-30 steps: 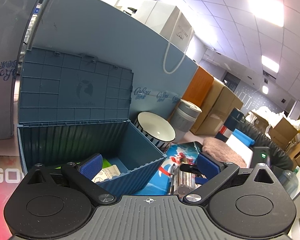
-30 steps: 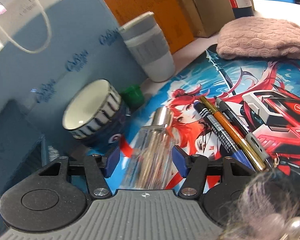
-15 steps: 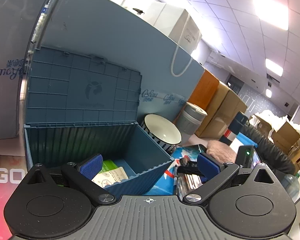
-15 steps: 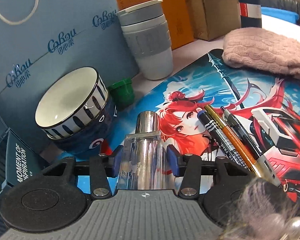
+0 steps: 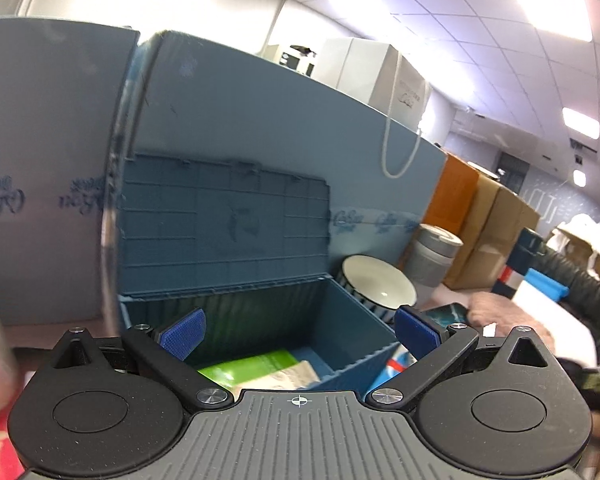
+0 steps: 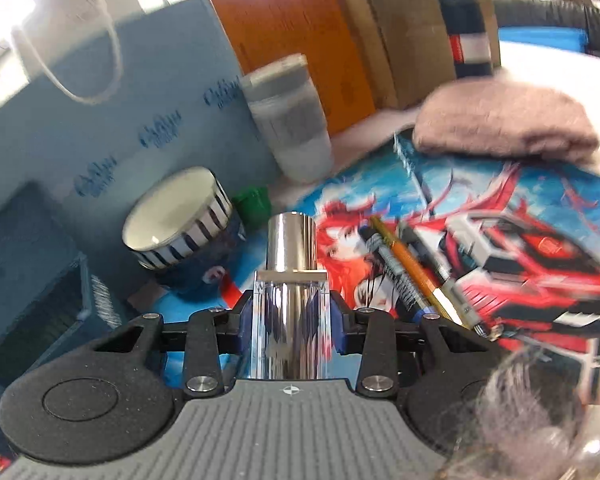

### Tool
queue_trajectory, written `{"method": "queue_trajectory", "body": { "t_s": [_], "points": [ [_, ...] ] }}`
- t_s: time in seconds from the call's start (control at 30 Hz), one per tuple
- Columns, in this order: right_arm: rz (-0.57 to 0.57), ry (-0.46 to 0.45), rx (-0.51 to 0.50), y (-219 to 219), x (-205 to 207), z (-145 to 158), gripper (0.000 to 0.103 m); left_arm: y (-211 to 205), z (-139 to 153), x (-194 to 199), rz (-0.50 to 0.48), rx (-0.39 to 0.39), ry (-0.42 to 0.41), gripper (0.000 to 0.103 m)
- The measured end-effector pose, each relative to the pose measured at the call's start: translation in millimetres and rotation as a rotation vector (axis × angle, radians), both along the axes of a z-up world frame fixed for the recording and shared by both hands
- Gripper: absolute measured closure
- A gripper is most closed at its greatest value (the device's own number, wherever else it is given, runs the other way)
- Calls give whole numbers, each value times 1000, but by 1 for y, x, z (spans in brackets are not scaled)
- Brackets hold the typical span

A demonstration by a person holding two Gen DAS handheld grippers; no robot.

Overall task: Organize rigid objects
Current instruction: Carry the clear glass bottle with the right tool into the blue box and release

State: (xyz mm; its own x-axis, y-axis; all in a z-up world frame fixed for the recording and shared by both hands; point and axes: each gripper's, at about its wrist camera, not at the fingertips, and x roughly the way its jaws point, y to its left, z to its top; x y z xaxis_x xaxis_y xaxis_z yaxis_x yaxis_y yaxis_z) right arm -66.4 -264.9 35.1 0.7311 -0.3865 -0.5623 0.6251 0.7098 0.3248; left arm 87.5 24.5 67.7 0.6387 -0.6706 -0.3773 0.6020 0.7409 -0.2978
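R gripper [image 6: 292, 322] jaws just closed on clear bottle [image 6: 291, 300].

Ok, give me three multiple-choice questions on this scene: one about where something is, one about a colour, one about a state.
1. Where are the pens?
A. in the box
B. on the printed mat
C. in the bowl

2. What colour is the small cup beside the bowl?
A. green
B. yellow
C. white

3. How is the box lid?
A. shut
B. off and lying flat
C. open, standing up

Answers:
1. B: they lie side by side on the mat.
2. A: it shows green between the bowl and the grey tumbler.
3. C: the lid stands upright behind the open box, packets visible inside.
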Motion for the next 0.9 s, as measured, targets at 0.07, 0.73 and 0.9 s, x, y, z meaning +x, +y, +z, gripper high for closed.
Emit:
{"method": "queue_trajectory", "body": {
  "t_s": [0.07,0.73,0.9],
  "points": [
    [26,-17,-54,11,-6,13,68,3,2,-1,8,-2,-8,1],
    [438,-286,-103,104,64,84,68,44,-2,22,97,-74,47,1],
    [509,-304,-145,115,94,76,68,50,-7,30,100,-106,87,1]
  ]
}}
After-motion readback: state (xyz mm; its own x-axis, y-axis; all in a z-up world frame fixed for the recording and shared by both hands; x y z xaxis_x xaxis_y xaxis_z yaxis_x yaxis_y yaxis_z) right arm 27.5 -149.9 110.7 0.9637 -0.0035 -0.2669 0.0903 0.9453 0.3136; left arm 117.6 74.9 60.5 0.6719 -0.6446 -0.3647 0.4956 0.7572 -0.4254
